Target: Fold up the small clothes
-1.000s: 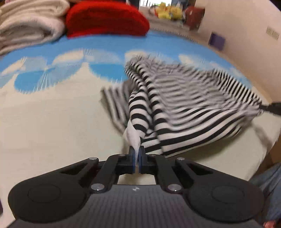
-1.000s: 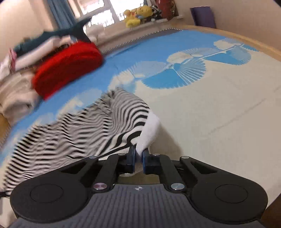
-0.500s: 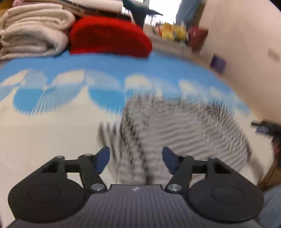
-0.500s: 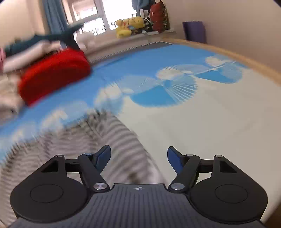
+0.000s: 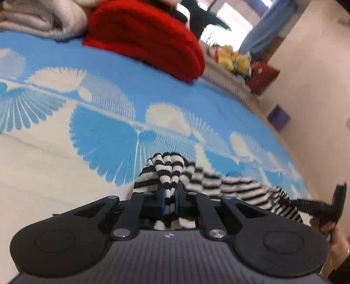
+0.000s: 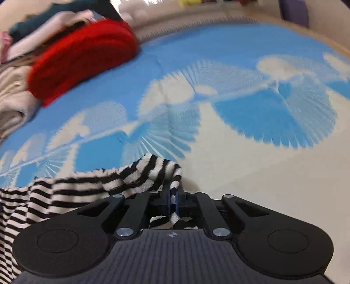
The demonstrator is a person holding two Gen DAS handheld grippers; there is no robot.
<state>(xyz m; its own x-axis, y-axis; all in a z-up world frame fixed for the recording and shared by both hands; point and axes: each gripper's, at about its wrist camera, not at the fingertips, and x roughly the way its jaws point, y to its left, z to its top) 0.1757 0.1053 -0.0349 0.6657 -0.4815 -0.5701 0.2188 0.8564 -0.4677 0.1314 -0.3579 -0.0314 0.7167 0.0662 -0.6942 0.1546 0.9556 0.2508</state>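
Note:
A black-and-white striped garment (image 5: 218, 183) lies stretched across the blue-and-cream bedspread (image 5: 98, 135). My left gripper (image 5: 169, 197) is shut on one bunched corner of it, with cloth squeezed between the blue pads. From there the fabric runs off to the right, where the other gripper's black body (image 5: 323, 207) and a hand show. In the right wrist view my right gripper (image 6: 173, 200) is shut on the opposite corner of the striped garment (image 6: 87, 185), which trails away to the left.
A folded red knit (image 5: 148, 37) and pale folded blankets (image 5: 41, 19) are stacked at the far side of the bed. Plush toys (image 5: 234, 59) sit on a sill by the wall. The bedspread (image 6: 273, 163) spreads wide to the right.
Both grippers let go of the garment, opened wide, shifted along it, and have now shut on new bunched corners. Both views swung toward the red knit.

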